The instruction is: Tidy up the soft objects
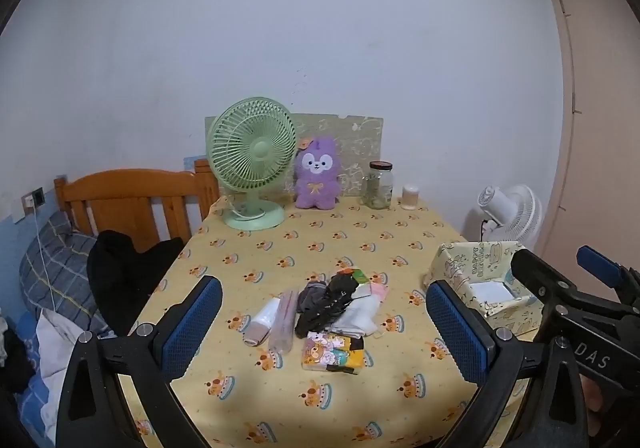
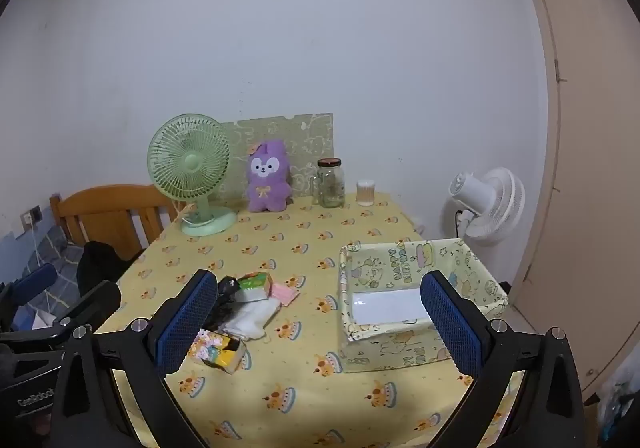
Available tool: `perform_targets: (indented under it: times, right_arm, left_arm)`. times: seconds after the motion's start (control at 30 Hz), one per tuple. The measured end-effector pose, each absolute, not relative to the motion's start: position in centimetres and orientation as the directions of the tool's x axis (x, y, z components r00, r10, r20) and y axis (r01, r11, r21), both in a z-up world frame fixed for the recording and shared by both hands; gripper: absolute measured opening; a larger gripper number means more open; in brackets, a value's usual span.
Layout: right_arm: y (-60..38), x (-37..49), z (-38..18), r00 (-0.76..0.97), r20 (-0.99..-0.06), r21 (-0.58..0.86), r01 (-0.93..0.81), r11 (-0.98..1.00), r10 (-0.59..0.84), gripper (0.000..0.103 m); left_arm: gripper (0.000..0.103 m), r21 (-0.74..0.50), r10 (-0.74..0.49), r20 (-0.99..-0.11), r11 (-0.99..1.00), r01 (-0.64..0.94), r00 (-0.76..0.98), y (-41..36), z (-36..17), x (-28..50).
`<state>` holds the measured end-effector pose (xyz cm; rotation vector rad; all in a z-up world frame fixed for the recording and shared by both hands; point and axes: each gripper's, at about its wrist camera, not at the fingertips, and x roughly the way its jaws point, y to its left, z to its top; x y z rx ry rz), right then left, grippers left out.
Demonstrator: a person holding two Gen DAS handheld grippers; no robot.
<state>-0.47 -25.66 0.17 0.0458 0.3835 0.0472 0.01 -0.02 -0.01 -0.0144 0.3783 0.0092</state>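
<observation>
1. The left gripper (image 1: pixel 324 326) hangs above the near part of the table (image 1: pixel 256 256), jaws spread wide with nothing between the pads
2. The right gripper (image 2: pixel 320 322) is likewise spread wide and holds nothing; it shows at the right edge of the left wrist view, beside the box (image 2: pixel 416 288)
3. The pile of soft things (image 1: pixel 332 304) lies on the yellow tablecloth near the middle of the table, seen between the left gripper's fingers
4. In the pile: a black crumpled cloth (image 1: pixel 324 308) on top, a white cloth (image 1: pixel 360 314) touching its right side, a pink folded piece (image 1: pixel 380 292) at the far right edge, and a green packet (image 1: pixel 358 275) at the back
5. Just left of the pile lie a white roll (image 1: pixel 262 318) and a pink striped sleeve (image 1: pixel 285 318), side by side
6. A cartoon-printed tissue pack (image 1: pixel 334 352) lies just in front of the pile, touching it
7. The box, wrapped in birthday paper, stands to the right of the pile, apart from it; only its white bottom shows inside
8. At the far edge stand a green fan (image 1: pixel 252 164), a purple plush toy (image 1: pixel 318 174), a glass jar (image 1: pixel 378 184) and a small white cup (image 1: pixel 410 197), all upright
9. A white fan (image 2: pixel 486 200) stands beyond the table's right side, and a wooden bed head (image 1: pixel 132 200) to its left
</observation>
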Motion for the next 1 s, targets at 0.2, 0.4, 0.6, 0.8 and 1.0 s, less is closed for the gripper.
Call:
perform_targets:
  times: [0.2, 0.4, 0.6, 0.8, 1.0]
  right_arm:
    - [-25.7, 0.7, -0.3, 0.920, -0.390, 0.052, -0.028, 0.998, 0.046, 0.103]
    - [-25.2, 1.6, -0.8, 0.911, -0.412, 0.020, -0.017, 1.000, 0.024, 0.103]
    - [-25.1, 2.8, -1.1, 0.907, -0.420, 0.016, -0.011, 1.000, 0.017, 0.103]
    - [-24.8, 4.4, -1.8, 0.894, -0.447, 0.024, -0.002, 1.000, 0.013, 0.103]
    - [-24.2, 4.8, -1.8, 0.892, -0.451, -0.001, 0.003, 1.000, -0.003, 0.103]
  left_arm:
    - [0.103, 0.016, 0.030, -0.401, 1.000, -0.026, 0.916, -0.9, -0.5, 1.1]
    - [0.103, -0.027, -0.007, -0.414, 1.000, -0.004, 0.910, 0.2, -0.5, 2.6]
    - [0.103, -0.040, -0.023, -0.427, 0.999, 0.006, 0.904, 0.5, -1.3, 3.7]
    - [0.103, -0.030, -0.019, -0.432, 1.000, 0.006, 0.902, 0.7, -1.7, 4.4]
    - [0.103, -0.037, -0.025, -0.449, 0.999, 0.010, 0.893, 1.2, -2.0, 5.0]
